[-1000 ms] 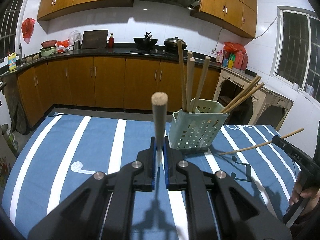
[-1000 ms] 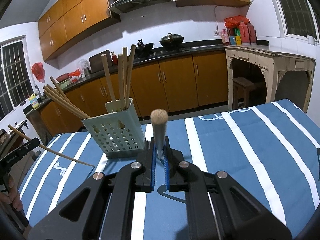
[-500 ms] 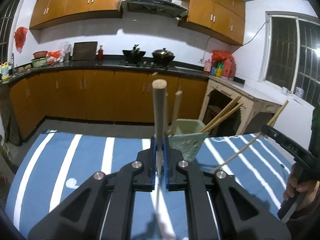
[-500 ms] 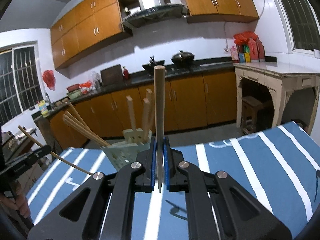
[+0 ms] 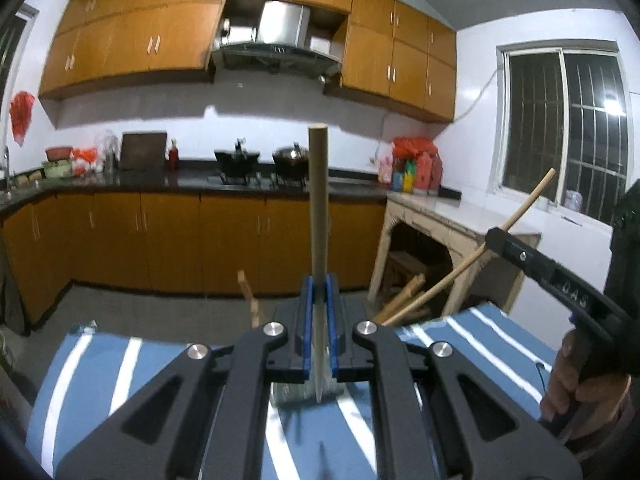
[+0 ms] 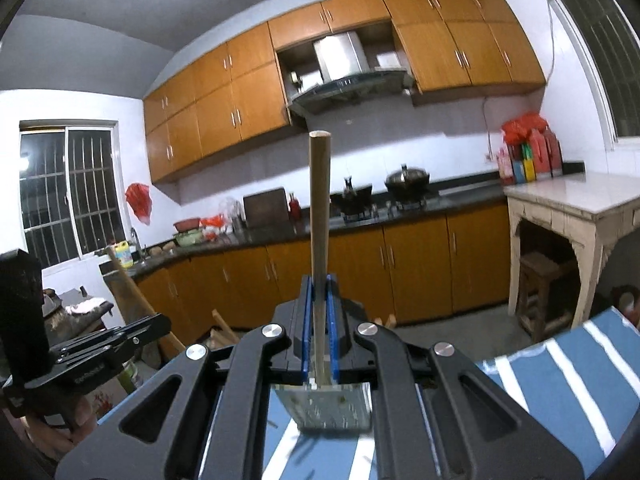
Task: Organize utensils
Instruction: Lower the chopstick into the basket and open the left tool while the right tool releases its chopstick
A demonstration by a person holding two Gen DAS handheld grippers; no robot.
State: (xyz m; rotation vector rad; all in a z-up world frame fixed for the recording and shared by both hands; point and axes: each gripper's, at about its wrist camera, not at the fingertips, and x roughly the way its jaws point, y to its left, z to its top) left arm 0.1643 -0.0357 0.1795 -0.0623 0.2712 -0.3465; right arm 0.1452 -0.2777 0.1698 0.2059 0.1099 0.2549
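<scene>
My left gripper [image 5: 319, 320] is shut on a wooden chopstick [image 5: 319, 208] that stands upright between the blue pads. My right gripper [image 6: 319, 320] is shut on another wooden chopstick [image 6: 319, 216], also upright. The pale green perforated utensil holder [image 6: 326, 406] sits on the table right below and behind both grippers' jaws, mostly hidden; it also shows in the left wrist view [image 5: 304, 392]. Chopsticks in the holder [image 5: 404, 300] poke out to the side. The right gripper [image 5: 532, 264] with its chopstick shows in the left wrist view; the left gripper [image 6: 100, 352] shows in the right wrist view.
The table carries a blue cloth with white stripes [image 5: 492, 348], also in the right wrist view [image 6: 560, 380]. Behind are kitchen counters with orange cabinets [image 5: 172, 236], a stove with pots [image 6: 406, 180] and a pale side table [image 6: 568, 208].
Both grippers have tilted up and moved in over the holder with their chopsticks; the holder has dropped from mid-view to beneath the jaws.
</scene>
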